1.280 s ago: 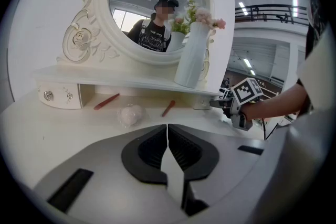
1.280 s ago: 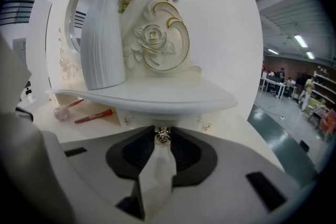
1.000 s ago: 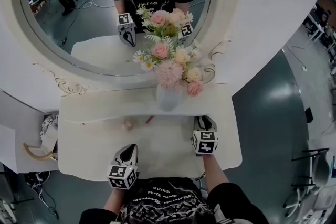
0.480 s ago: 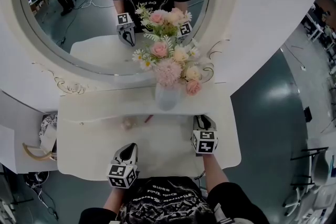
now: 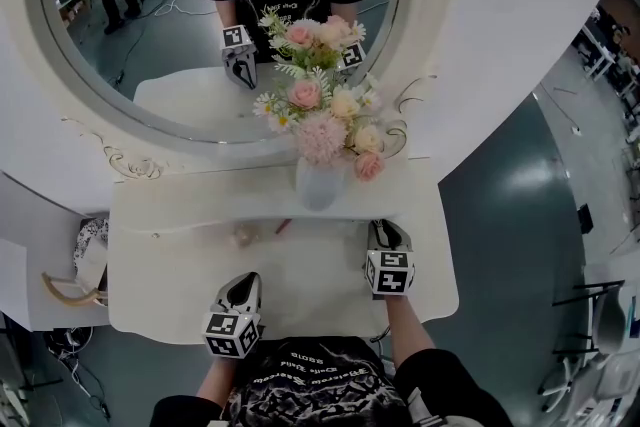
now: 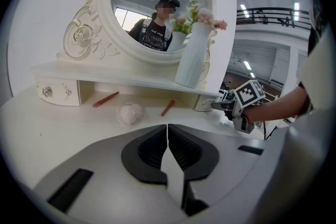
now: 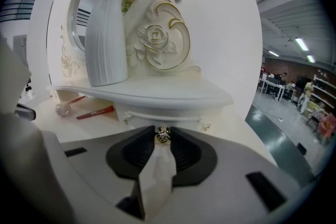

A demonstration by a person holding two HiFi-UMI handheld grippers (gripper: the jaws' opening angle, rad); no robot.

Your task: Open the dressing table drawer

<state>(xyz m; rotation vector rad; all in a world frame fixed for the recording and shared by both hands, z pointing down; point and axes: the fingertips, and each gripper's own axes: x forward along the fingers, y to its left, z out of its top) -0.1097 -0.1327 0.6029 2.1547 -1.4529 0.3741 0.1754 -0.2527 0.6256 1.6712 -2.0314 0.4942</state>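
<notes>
The white dressing table (image 5: 170, 285) has a small drawer (image 7: 176, 115) under the right end of its shelf, closed, with a gold knob (image 7: 163, 135). My right gripper (image 7: 163, 139) reaches up to that drawer front, its black pads shut on the knob. In the head view the right gripper (image 5: 386, 229) sits at the shelf's right end. My left gripper (image 6: 167, 136) is shut on nothing and hovers over the tabletop near the front edge, as the head view's left gripper (image 5: 243, 285) shows. From the left gripper view, the right gripper (image 6: 218, 106) touches the drawer.
A white vase (image 5: 318, 185) of pink flowers stands on the shelf before the round mirror (image 5: 180, 25). Two red sticks (image 6: 106, 99) and a clear round object (image 6: 129, 113) lie under the shelf. Another small drawer (image 6: 55, 93) sits at the left end.
</notes>
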